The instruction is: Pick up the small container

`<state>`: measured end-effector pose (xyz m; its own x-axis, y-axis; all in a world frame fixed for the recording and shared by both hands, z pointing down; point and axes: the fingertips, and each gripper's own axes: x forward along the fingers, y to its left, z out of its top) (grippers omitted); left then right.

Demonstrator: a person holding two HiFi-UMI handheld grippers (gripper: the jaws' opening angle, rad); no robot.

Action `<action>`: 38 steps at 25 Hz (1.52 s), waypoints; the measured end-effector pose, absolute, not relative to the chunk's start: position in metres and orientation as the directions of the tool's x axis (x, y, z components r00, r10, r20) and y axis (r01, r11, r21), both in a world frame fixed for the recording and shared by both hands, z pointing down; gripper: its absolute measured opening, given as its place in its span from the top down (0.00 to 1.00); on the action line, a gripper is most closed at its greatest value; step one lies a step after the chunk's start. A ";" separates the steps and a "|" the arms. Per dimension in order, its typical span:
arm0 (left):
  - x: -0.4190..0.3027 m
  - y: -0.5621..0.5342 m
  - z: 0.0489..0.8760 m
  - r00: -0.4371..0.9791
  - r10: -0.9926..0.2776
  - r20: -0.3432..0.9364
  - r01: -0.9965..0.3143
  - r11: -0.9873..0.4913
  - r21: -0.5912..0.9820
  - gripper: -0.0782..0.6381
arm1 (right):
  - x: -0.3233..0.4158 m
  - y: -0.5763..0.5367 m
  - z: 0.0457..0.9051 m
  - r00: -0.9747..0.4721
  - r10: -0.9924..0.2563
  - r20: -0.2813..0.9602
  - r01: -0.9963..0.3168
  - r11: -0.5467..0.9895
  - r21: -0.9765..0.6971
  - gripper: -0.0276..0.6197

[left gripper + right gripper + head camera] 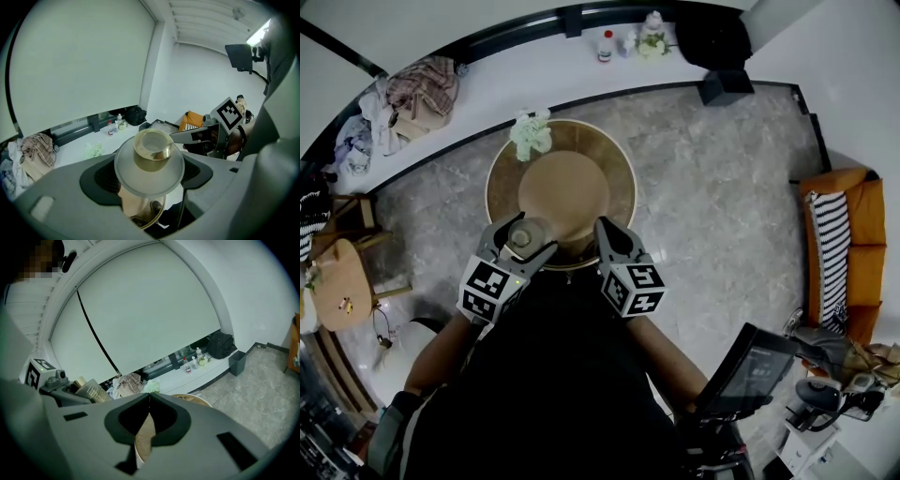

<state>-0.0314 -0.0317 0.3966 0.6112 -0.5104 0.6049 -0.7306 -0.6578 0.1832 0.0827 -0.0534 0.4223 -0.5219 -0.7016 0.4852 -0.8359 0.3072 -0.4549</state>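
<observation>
Translucent plastic under a gold-toned rim: the small container point(149, 161) sits clamped between the two jaws of my left tool point(525, 242), gripped on both sides of its body. In the head view it hangs over the near edge of the round counter point(617, 176). In the left gripper view the counter's brown top shows below the container rather than against it, so I judge it to be off the surface, though I cannot see the gap itself.

My right tool point(149, 399) is clenched on nothing, its jaws meeting tip to tip. It hovers at the same near edge of the counter, just beside the left tool and apart from the container. A pale green bundle point(531, 134) lies at the counter's far edge, well away from both tools.

As I read it, the pick-up is in its closing step: the grasp is made and the lift looks begun. The next move calls for a steady squeeze and a level carry up and away from the counter, without letting the smooth body slip or tip. The right tool has no part to play unless the grip needs support.
</observation>
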 end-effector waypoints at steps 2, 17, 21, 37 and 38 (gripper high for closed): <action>-0.032 -0.032 0.397 0.611 -0.511 0.605 -0.731 -0.657 0.184 0.41 | 0.083 -0.054 0.422 -0.521 -0.702 0.485 -0.836 0.306 -0.455 0.95; -0.033 -0.031 0.404 0.604 -0.508 0.614 -0.742 -0.640 0.201 0.41 | 0.080 -0.051 0.419 -0.528 -0.702 0.477 -0.839 0.346 -0.419 0.95; -0.032 -0.032 0.401 0.597 -0.512 0.617 -0.746 -0.637 0.193 0.41 | 0.081 -0.050 0.413 -0.527 -0.715 0.460 -0.841 0.357 -0.408 0.95; -0.032 -0.033 0.405 0.596 -0.506 0.623 -0.743 -0.641 0.190 0.41 | 0.078 -0.050 0.394 -0.533 -0.759 0.375 -0.835 0.400 -0.378 0.95; -0.032 -0.032 0.407 0.598 -0.504 0.624 -0.742 -0.643 0.191 0.41 | 0.077 -0.050 0.394 -0.534 -0.758 0.374 -0.835 0.402 -0.376 0.95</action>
